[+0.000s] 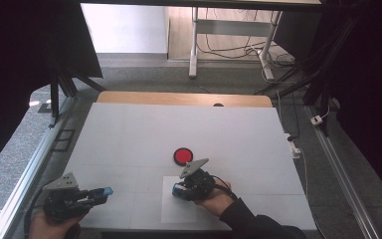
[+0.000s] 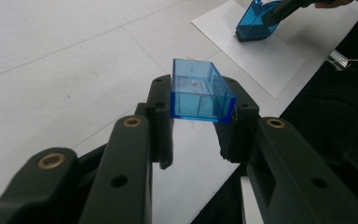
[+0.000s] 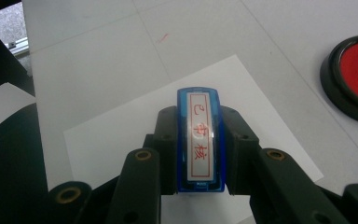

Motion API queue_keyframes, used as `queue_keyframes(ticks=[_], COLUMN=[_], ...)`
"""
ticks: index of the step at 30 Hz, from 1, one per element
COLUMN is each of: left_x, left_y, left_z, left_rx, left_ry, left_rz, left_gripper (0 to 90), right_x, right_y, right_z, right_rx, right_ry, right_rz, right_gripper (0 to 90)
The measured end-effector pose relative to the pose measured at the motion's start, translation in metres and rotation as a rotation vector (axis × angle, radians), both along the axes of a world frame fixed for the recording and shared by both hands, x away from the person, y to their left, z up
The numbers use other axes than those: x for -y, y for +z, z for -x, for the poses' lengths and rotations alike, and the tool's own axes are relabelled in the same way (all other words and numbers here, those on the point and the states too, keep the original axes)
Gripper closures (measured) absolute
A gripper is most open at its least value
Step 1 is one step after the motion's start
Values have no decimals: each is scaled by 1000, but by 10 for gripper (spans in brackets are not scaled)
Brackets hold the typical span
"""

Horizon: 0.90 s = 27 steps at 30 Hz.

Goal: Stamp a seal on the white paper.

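Note:
My left gripper (image 2: 200, 100) is shut on a clear blue cap (image 2: 199, 91), held open side up above the white table near its front left (image 1: 104, 191). My right gripper (image 3: 200, 123) is shut on a blue stamp (image 3: 200, 140), whose top label carries red characters. The stamp (image 1: 179, 190) is over a white sheet of paper (image 1: 171, 211) at the front middle. In the left gripper view the stamp (image 2: 256, 23) has its lower end down at the paper (image 2: 270, 58). A round red ink pad (image 1: 182, 156) in a black case lies just beyond the paper.
The white table top (image 1: 129, 134) has a wooden strip (image 1: 179, 98) along its far edge. Metal rails (image 1: 30, 169) run along both sides. Beyond it are grey floor, desk legs and cables (image 1: 258, 50).

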<state>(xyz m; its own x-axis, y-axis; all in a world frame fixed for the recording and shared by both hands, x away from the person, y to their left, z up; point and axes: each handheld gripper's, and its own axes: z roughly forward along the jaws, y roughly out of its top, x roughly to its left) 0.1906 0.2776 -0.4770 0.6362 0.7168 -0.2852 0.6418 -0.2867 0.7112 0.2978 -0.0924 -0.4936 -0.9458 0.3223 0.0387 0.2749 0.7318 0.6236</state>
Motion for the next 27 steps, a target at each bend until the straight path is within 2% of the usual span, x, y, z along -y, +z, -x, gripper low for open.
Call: queue_keyframes(ticks=[15, 27], left_x=[0, 0], left_y=[0, 0], left_z=[0, 0], left_rx=[0, -1], left_ry=[2, 1], left_rz=[1, 3], left_gripper=[686, 686], right_x=[4, 8], right_y=[18, 31], right_z=[1, 1], right_rx=[14, 47], right_ry=[-9, 2], right_rz=[-56, -85], right_gripper=[701, 701])
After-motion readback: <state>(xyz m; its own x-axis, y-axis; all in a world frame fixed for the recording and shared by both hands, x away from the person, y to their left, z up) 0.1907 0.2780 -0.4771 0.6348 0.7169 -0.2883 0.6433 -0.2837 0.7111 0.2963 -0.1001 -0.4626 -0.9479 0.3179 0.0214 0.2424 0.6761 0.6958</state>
